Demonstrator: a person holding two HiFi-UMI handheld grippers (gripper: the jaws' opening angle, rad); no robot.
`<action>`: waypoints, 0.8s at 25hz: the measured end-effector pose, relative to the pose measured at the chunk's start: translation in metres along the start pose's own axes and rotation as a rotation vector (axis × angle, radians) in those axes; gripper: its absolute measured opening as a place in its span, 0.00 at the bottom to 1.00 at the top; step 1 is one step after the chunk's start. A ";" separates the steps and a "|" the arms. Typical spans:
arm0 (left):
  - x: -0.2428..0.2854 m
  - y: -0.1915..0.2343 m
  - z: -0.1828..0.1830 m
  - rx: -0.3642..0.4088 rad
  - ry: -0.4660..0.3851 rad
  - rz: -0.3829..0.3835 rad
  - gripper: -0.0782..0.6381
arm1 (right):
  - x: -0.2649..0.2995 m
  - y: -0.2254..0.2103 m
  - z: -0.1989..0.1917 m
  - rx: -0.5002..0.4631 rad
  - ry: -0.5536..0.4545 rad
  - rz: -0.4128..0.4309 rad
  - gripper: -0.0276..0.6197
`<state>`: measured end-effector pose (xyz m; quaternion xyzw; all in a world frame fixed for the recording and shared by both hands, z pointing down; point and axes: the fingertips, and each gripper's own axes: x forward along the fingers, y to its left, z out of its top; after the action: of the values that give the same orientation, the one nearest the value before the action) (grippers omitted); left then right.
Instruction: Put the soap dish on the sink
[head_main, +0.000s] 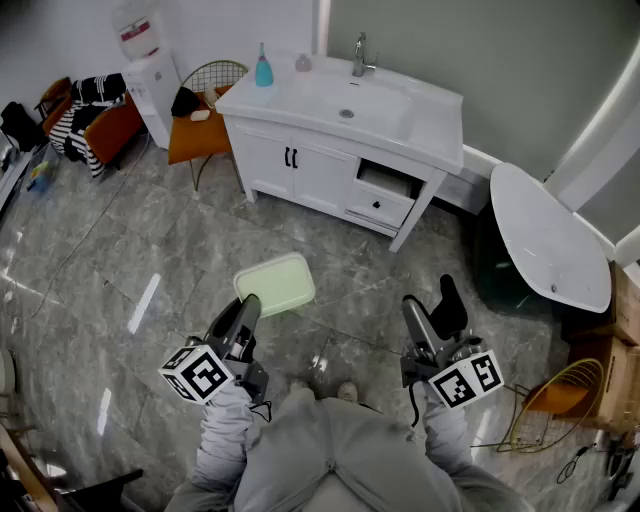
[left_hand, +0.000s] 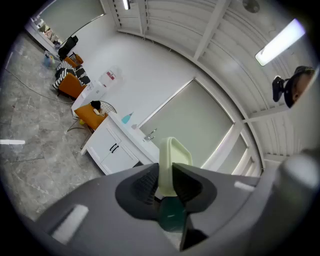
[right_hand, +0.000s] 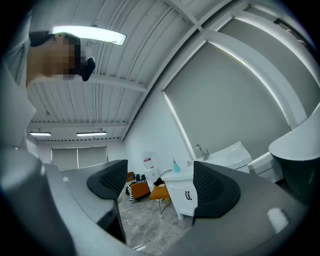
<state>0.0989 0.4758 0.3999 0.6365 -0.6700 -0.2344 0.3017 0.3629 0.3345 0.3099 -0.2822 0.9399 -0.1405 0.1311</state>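
A pale green soap dish (head_main: 276, 284) hangs flat above the floor, its near edge pinched by my left gripper (head_main: 247, 305). In the left gripper view the soap dish (left_hand: 172, 160) stands up edge-on between the black pads (left_hand: 142, 185), which press on it. My right gripper (head_main: 430, 305) is held level at the right; its jaws stand wide apart in the right gripper view (right_hand: 159, 189) with nothing between them. The white sink cabinet (head_main: 345, 110) with its tap (head_main: 359, 55) stands well ahead of both grippers, and shows again as a sink cabinet (left_hand: 117, 145) in the left gripper view.
A blue bottle (head_main: 263, 68) stands on the sink's back left corner. An orange chair (head_main: 200, 130) sits left of the cabinet, a water dispenser (head_main: 150, 80) behind it. A white oval tub (head_main: 550, 235) is at the right, a wire basket (head_main: 560, 400) near it. One cabinet drawer (head_main: 385, 195) is pulled out.
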 end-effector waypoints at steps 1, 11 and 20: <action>0.001 0.001 0.001 -0.001 0.001 0.000 0.29 | 0.001 0.000 -0.001 0.000 0.001 -0.001 0.67; 0.016 0.007 0.005 -0.001 -0.014 -0.020 0.29 | 0.012 -0.007 0.000 -0.005 0.003 -0.012 0.67; 0.034 0.011 0.027 0.027 -0.034 -0.048 0.29 | 0.037 0.003 -0.001 0.004 -0.021 -0.006 0.67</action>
<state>0.0720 0.4413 0.3920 0.6522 -0.6627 -0.2434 0.2760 0.3317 0.3164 0.3035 -0.2862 0.9374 -0.1398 0.1410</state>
